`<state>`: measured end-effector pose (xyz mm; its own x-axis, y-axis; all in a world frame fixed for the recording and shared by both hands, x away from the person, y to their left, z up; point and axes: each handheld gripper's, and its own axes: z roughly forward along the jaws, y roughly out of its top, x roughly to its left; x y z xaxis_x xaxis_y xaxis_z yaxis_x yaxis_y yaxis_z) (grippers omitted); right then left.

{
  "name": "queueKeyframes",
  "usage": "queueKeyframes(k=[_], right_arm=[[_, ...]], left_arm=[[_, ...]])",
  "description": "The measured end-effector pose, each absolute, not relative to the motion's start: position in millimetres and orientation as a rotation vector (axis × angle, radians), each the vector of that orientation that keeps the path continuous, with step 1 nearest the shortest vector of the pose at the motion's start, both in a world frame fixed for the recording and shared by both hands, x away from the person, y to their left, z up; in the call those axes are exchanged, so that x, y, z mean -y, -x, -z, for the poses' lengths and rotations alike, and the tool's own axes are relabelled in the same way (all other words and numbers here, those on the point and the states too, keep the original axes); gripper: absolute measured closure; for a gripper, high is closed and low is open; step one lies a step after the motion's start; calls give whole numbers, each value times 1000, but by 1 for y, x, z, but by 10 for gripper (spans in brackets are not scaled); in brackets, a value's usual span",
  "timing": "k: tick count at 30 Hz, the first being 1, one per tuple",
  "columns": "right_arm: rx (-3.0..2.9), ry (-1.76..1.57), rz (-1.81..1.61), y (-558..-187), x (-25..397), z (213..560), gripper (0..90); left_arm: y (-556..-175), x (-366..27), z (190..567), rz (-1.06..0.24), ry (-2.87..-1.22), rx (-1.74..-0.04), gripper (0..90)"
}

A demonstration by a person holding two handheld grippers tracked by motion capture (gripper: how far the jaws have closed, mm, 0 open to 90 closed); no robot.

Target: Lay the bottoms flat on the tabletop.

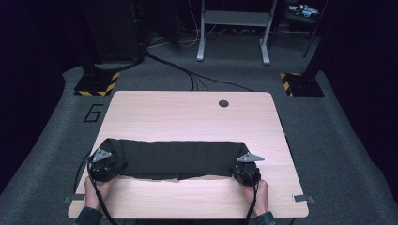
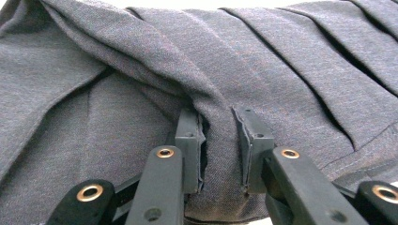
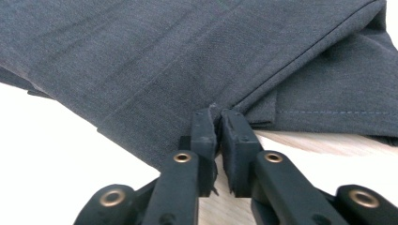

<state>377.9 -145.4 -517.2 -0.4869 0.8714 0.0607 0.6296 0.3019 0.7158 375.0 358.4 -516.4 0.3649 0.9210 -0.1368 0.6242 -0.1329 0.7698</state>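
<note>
Garment: a dark grey cloth [image 1: 173, 159] is laid out as a long band across the near half of the table, running left to right. Several creases are seen crossing it from front to back. Its near edge is uneven, with a small lip of fabric showing at the middle.
Garment position: its left end lies at the table's left edge and its right end near the right side; the far half of the table is left bare beyond it.
Fabric detail, left end: in the left gripper view the cloth [image 2: 263, 70] is bunched into deep folds, and a ridge of it is drawn between the jaws.
Fabric detail, right end: in the right gripper view the cloth [image 3: 155, 61] lies flat, with a stitched hem and a folded-under layer at the right.
Left gripper [image 2: 220, 145]: the jaws are closed onto a thick fold of the cloth, which is pinched between them. In the high view it [image 1: 104, 164] is seen at the band's left end.
Right gripper [image 3: 218, 136]: the jaws are nearly together, with a thin edge of the cloth caught at their tips. In the high view it [image 1: 246, 168] is seen at the band's right end.
Hands: the left hand [image 1: 94, 193] and right hand [image 1: 260, 194] are seen behind the grippers at the near edge.
Table [image 1: 187, 112]: pale wood, with a round dark cable hole [image 1: 223, 103] near the far edge.
Floor: grey carpet, marked with a number 6 [image 1: 94, 112] at the left.
</note>
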Motion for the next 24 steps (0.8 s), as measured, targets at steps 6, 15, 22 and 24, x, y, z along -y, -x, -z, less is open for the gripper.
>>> queueKeyframes(k=[6,15,22,24], right_arm=[[-2201,-1388,-969,-373,161,517,867],[-2139,-1477,-960,-359,197,518,827],[-2083,-1487,-1074,-356,205,508,600],[-2080,-1471,-1090,-360,200,503,519]], left_arm=[[-373,-342,518,-457,-1854,-1309,737],[-366,-323,521,-427,-1845,-1265,736],[-368,-323,520,-393,-1852,-1259,735],[-368,-324,521,-393,-1852,-1257,735]])
